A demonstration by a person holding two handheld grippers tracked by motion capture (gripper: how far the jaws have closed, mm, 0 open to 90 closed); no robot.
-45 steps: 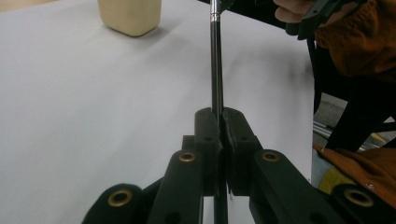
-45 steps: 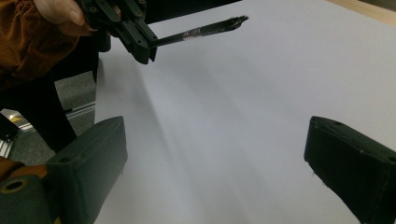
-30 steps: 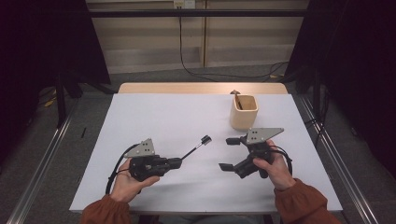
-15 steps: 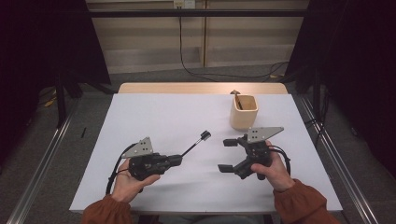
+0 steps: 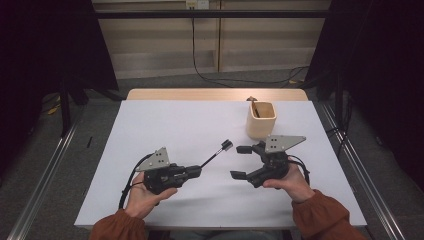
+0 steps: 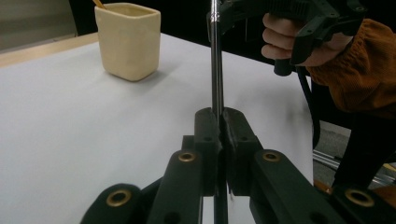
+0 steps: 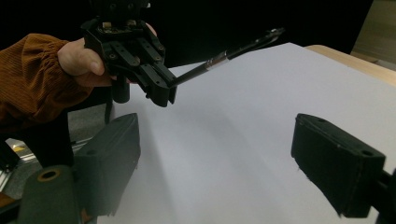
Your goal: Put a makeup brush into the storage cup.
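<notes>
- The desk [image 5: 165, 125], white on top, lies under both my tools.
- My right tool [image 5: 241, 161] hovers low over the desk with its jaws apart; they have just been closing a little, with nothing between them.
- My left tool [image 5: 199, 171] sits just across from the right one, jaws clamped tight on the brush [image 5: 216, 153].
- The cream cup [image 5: 261, 119] stands beyond my right tool, near it, with a thin wooden stick [image 5: 254, 107] leaning inside.
- The brush is a slim metal and black rod; it slants up and away from my left tool, its dark head [image 5: 226, 145] just beside the right tool's far jaw.
</notes>
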